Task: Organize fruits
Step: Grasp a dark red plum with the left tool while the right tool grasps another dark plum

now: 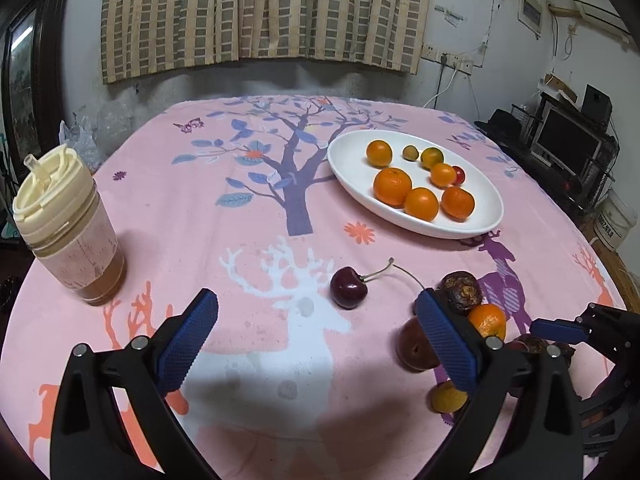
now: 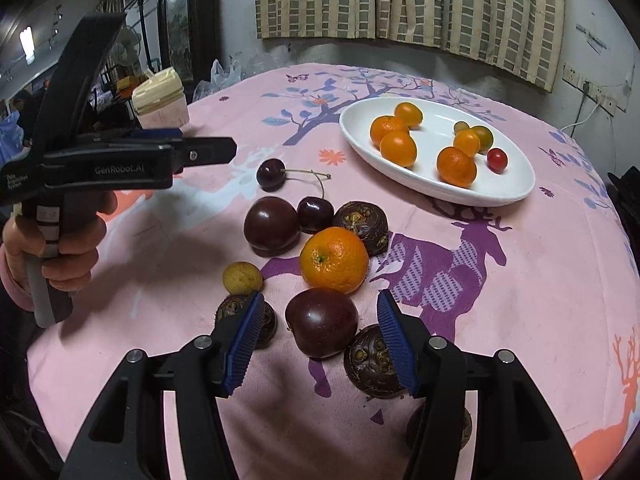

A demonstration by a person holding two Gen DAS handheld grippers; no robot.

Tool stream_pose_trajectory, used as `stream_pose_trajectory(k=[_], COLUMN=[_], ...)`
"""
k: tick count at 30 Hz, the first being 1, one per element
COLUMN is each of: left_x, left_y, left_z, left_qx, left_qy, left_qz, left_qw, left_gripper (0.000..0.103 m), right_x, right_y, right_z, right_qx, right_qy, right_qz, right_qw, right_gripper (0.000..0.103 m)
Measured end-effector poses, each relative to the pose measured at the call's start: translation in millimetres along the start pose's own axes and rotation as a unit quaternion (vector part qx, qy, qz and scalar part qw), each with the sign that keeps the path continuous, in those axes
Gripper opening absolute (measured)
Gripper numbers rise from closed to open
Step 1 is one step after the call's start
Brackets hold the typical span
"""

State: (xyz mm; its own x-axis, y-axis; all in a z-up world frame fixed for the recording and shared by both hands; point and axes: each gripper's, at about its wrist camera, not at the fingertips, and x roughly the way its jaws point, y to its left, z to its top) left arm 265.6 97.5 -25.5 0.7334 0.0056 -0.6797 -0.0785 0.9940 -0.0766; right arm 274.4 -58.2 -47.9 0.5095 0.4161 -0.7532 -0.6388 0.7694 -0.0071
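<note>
On the pink desk [image 2: 520,280], toward its far right: the white oval plate [image 2: 516,192] holding the sorted fruit.
Plate contents: five oranges of mixed size, among them a large one [image 1: 392,186] and one at the near rim [image 2: 456,166]; a greenish-orange fruit [image 2: 483,137]; a tiny olive-green fruit [image 1: 410,153]; a small red tomato [image 2: 497,160] at the right side.
Loose fruit: on the cloth near the plate, none of it inside. An orange [image 2: 334,260] sits in the middle of the cluster, touching a brown ridged fruit [image 2: 363,224] behind it.
Dark fruit: a plum [image 2: 272,224] beside a stemmed cherry [image 2: 315,215]; another cherry [image 1: 348,287] lies apart toward the desk's middle; a second plum [image 2: 321,323] lies closest to the right tongs.
Small items: a yellow fruit [image 2: 242,278] left of the orange; two more brown ridged fruits, one [image 2: 372,364] partly behind the right finger, one [image 2: 240,312] behind the left finger.
Right tongs [image 2: 322,344]: released, blue pads spread wide, the near plum between them and untouched.
Left tongs [image 1: 316,340]: released, spread wide above bare cloth, with the lone cherry just ahead; gripping nothing.
Left hand [image 2: 68,248]: wrapped round the handle.
Cup: a clear lidded tumbler [image 1: 68,236] with brownish liquid, at the desk's left edge, well apart from the plate.
Backdrop: checked curtain [image 1: 260,12] on the wall.
</note>
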Motion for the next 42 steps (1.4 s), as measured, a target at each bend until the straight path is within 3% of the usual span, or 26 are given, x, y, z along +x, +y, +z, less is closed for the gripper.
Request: stream_pose_trajectory(k=[7, 10, 13, 18, 23, 27, 32, 42], left_x=[3, 4, 6, 10, 12, 16, 23, 41], left_y=[0, 1, 1, -1, -1, -10, -32, -52], left_z=[2, 2, 2, 0, -1, -3, -11, -22], left_qx=[0.006, 0.003, 0.002, 0.010, 0.010, 0.024, 0.066, 0.104], left_qy=[-0.001, 0.004, 0.009, 0.013, 0.020, 0.039, 0.066, 0.084], left_qz=[0.007, 0.006, 0.003, 0.009, -0.003, -0.059, -0.106, -0.126], left_qw=[1.0000, 1.0000, 1.0000, 0.9998, 0.9997, 0.9972, 0.9900, 0.9829], left_gripper=[0.098, 0.098, 0.098, 0.098, 0.098, 0.097, 0.071, 0.059], right_x=[8, 9, 12, 11, -8, -20, -22, -22], right_y=[7, 2, 0, -1, -25, -47, -50, -46], right_z=[-2, -1, 0, -1, 4, 3, 1, 1], right_qx=[-0.023, -0.011, -0.006, -0.003, 0.073, 0.134, 0.145, 0.136], right_qy=[0.001, 0.005, 0.008, 0.014, -0.034, -0.059, -0.061, -0.058], right_qz=[-0.022, -0.013, -0.019, 0.002, 0.038, 0.036, 0.026, 0.026], right_qw=[1.000, 1.000, 1.000, 1.000, 0.996, 0.989, 0.987, 0.989], right_gripper=[0.040, 0.040, 0.047, 0.039, 0.039, 0.039, 0.039, 0.039])
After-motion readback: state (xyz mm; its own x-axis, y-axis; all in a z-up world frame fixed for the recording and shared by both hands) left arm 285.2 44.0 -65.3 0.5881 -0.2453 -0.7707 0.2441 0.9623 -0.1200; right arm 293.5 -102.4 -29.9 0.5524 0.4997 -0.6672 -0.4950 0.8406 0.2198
